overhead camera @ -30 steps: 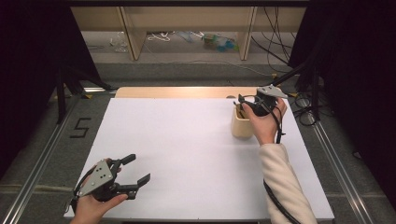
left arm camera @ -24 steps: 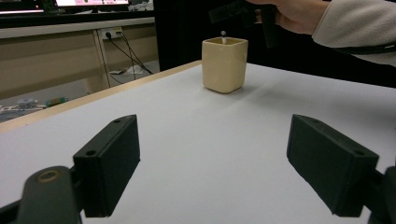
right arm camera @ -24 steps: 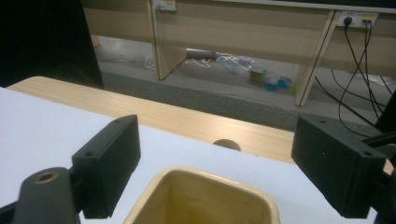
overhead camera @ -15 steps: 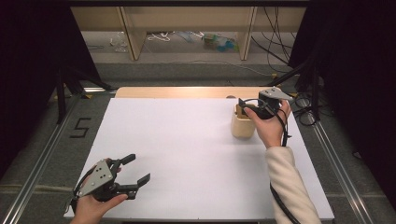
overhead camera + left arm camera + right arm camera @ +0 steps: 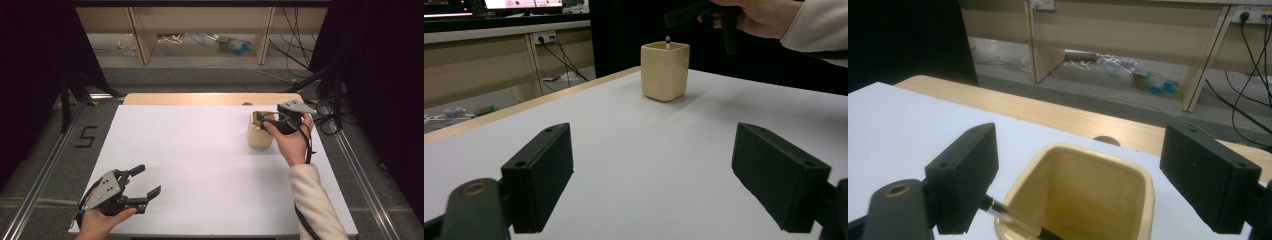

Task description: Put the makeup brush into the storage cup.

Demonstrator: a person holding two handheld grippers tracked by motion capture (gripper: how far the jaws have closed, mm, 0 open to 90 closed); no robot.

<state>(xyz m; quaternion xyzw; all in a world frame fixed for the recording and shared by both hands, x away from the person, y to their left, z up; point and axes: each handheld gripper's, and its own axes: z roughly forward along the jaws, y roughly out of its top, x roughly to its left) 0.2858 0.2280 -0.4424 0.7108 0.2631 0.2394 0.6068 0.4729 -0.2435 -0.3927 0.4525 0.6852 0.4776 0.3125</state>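
A cream square cup point(image 5: 260, 134) stands on the white table point(image 5: 200, 150) at the right. A pen point(image 5: 1013, 218) leans inside it, its end resting at the cup's point(image 5: 1083, 195) near rim; its tip point(image 5: 667, 39) pokes above the cup point(image 5: 665, 71). My right gripper point(image 5: 263, 119) hovers over the cup's right side, jaws pointing left. Its jaws point(image 5: 1080, 139) have just been opening and stand wide, with nothing between them. My left gripper point(image 5: 148, 180) rests in the hand at the table's front left, open and empty point(image 5: 651, 135). The right gripper point(image 5: 704, 15) hangs above the cup there too.
A wooden strip point(image 5: 210, 98) with a round hole point(image 5: 246, 104) runs along the table's far edge. Cables point(image 5: 325, 120) lie on the floor at the right. A floor mark "5" point(image 5: 86, 136) sits to the left, and shelving legs point(image 5: 142, 35) stand beyond.
The right hand has drifted a little to the right and toward me above the cup. The left gripper has kept still.
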